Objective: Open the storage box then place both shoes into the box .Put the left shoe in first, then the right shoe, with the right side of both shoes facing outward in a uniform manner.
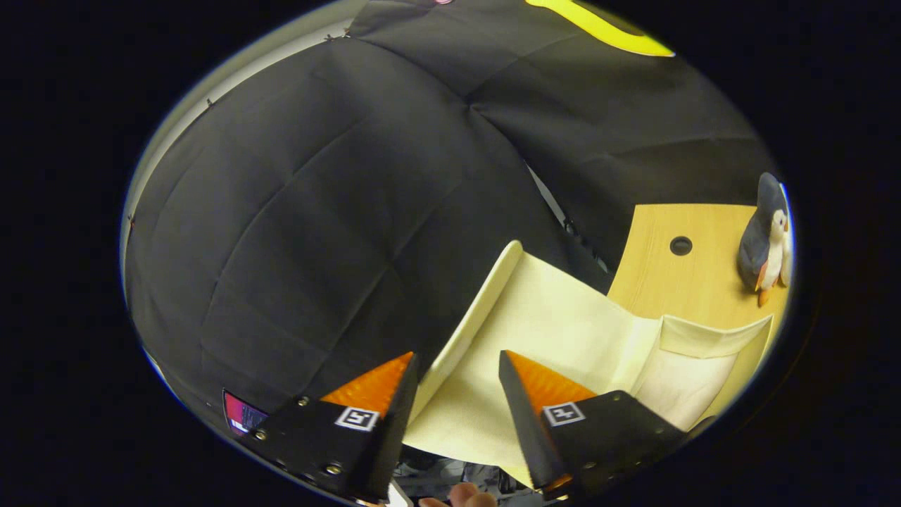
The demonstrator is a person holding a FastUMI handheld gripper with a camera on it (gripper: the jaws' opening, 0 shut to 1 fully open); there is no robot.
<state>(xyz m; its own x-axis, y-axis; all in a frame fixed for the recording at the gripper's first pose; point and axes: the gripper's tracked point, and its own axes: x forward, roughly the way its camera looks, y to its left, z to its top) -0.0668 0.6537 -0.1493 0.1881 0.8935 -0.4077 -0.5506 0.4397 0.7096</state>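
Fingers (415, 377) spread astride ribbed fabric lid (556, 317)

With its jaws standing apart and nothing pressed between them, the gripper (457, 366) meets the storage box's raised cream lid (563, 317) just ahead, while the bench (697, 274) beyond lies bare but for a toy penguin (767, 239) standing there.

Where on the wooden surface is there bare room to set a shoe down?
The wooden tabletop is bare between the cream storage box and the penguin toy, around a round hole. Beside the penguin it is crowded. The open claw straddles the raised box lid.
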